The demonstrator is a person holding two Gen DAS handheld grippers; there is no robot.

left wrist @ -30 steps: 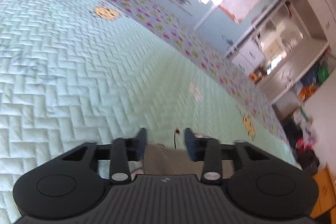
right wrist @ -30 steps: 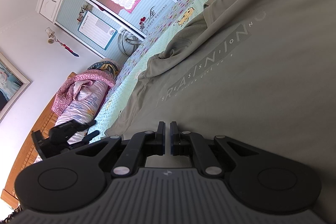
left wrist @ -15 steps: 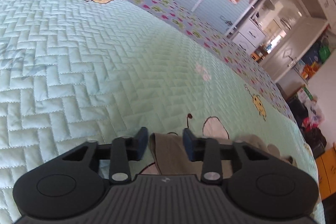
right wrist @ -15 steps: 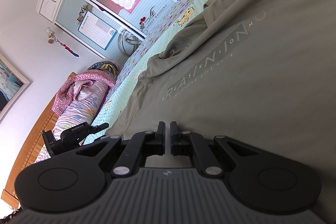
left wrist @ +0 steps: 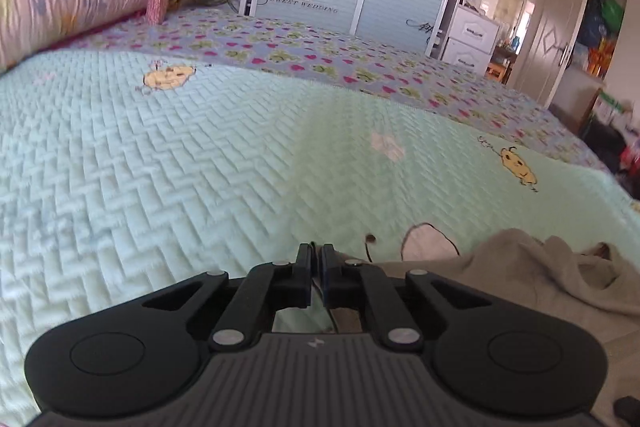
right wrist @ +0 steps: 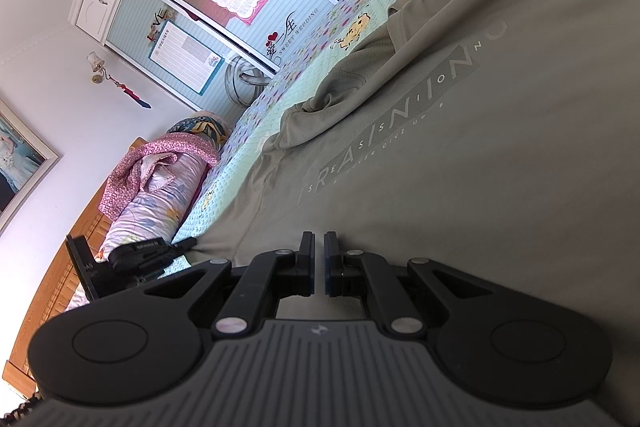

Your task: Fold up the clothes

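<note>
My left fingers (left wrist: 316,251) have just closed on the hem of the grey T-shirt (right wrist: 460,131), spread on the bed (left wrist: 180,167); my right fingers (right wrist: 319,247) are pinched narrow on its cloth. With both corners gripped, I judge the fold can start.

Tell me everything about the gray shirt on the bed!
The gray shirt looks like soft olive-gray knit. It lies mostly flat, print up, on the mint quilted bedspread, with pale letters across the chest, one sleeve rumpled. The shut right gripper is at its near edge; the left gripper is shut beside its bunched part.
</note>
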